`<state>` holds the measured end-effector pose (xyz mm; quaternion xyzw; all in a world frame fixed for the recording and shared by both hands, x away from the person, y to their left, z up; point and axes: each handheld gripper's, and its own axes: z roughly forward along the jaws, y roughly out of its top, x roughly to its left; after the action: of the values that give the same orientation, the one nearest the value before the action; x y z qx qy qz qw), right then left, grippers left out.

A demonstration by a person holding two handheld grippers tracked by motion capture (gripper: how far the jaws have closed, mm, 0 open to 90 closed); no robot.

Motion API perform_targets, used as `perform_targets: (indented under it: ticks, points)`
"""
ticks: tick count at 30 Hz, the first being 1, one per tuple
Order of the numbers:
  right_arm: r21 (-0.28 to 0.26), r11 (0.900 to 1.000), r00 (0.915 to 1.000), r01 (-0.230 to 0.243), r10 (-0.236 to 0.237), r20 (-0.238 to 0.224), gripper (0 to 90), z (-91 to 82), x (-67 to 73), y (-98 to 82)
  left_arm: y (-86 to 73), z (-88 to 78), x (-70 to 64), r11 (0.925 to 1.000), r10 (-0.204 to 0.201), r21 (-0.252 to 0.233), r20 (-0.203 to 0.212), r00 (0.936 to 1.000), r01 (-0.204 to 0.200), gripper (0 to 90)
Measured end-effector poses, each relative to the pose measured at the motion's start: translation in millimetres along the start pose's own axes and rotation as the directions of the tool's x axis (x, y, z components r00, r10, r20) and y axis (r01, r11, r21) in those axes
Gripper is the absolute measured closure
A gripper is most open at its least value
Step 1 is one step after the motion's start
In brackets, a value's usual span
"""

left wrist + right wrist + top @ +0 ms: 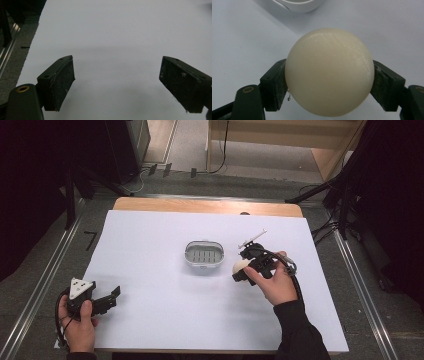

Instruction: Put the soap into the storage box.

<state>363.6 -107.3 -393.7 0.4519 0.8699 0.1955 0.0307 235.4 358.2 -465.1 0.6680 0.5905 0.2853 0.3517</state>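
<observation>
The right tongs [329,82] pinch a cream-coloured, rounded bar of soap [329,72], one black jaw pressed against each side of it. In the right gripper view the soap bulges well above and in front of the jaws, so the grip sits on its lower flanks, likely so that the soap can be lowered into something without the jaws getting in the way. In the high view the right tongs [241,271] hold the soap [240,266] just above the white-covered desk [150,250], a little to the right of a small oval soap dish [204,256] with a slotted floor. The soap and the dish are near each other but apart.

The soap looks almost round from the gripper's own camera, slightly wider than tall, so its long axis appears to run across the jaws, from one jaw to the other. It has no clear front or pointed end. The dish's long axis runs left to right across the desk.

The left tongs [117,85] are spread wide with nothing between them, bare white desk beneath. In the high view the left tongs [111,298] rest at the near left corner of the desk, well apart from the dish, seemingly parked while the right hand [275,282] works.

A thin white stick-like object [254,238] lies beyond the right hand; what it is cannot be told.
</observation>
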Motion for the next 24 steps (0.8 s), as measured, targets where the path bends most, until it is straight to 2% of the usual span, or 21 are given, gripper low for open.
perform_targets:
  ticks: [8,24]
  points:
    - [-0.026,1.000,0.9998,0.015,-0.015,-0.013,25.0,-2.0,5.4,12.2,0.1,0.3,0.0,1.0000,-0.004,0.001,0.000,1.0000,0.004,13.9]
    - [-0.020,0.999,0.9986,0.044,-0.045,-0.028,25.0,4.9,18.6,31.6,0.2,0.7,0.4,1.0000,-0.008,0.000,0.002,1.0000,0.008,13.9]
